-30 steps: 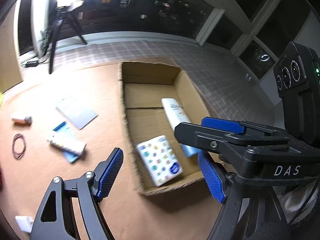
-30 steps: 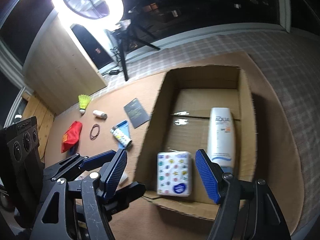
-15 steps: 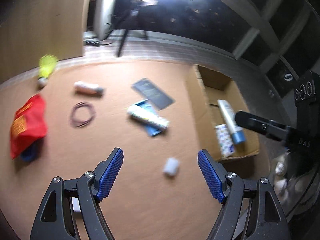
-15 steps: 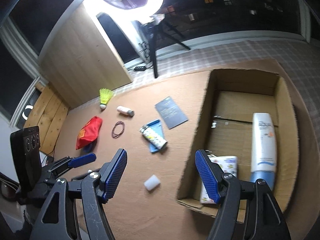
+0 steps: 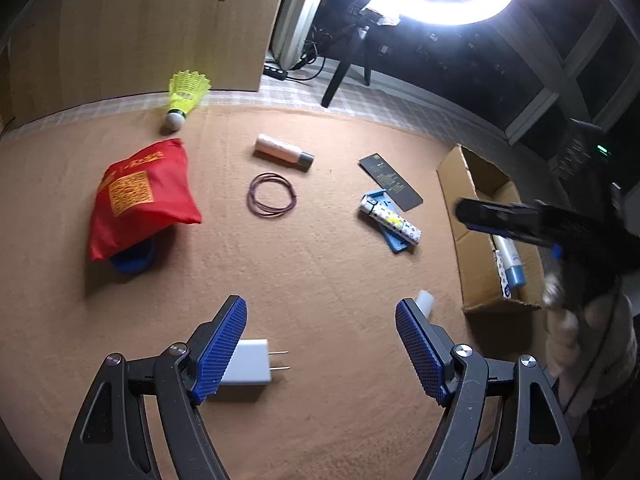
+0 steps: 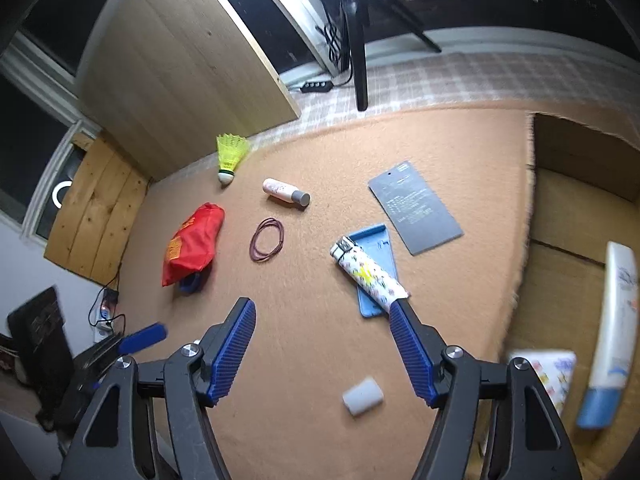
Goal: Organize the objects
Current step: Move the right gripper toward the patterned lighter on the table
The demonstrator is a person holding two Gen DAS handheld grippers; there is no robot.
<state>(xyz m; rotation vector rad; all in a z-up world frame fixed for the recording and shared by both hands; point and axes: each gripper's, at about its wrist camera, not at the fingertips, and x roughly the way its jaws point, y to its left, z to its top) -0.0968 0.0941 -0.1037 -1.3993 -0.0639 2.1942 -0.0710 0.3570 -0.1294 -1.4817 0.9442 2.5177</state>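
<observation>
Cardboard box (image 6: 580, 216) at the right of the tan surface (image 5: 320, 280) already holding a tube and a packet, both tools spread and empty, likely between picks: next, left tool (image 5: 320, 344) lowering around the white charger (image 5: 250, 362) just beside its finger.

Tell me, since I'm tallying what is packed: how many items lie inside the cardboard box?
2: a white sunscreen tube with a blue cap along the cardboard box floor, and a patterned tissue pack beside it. The right part of the box is out of view.
</observation>
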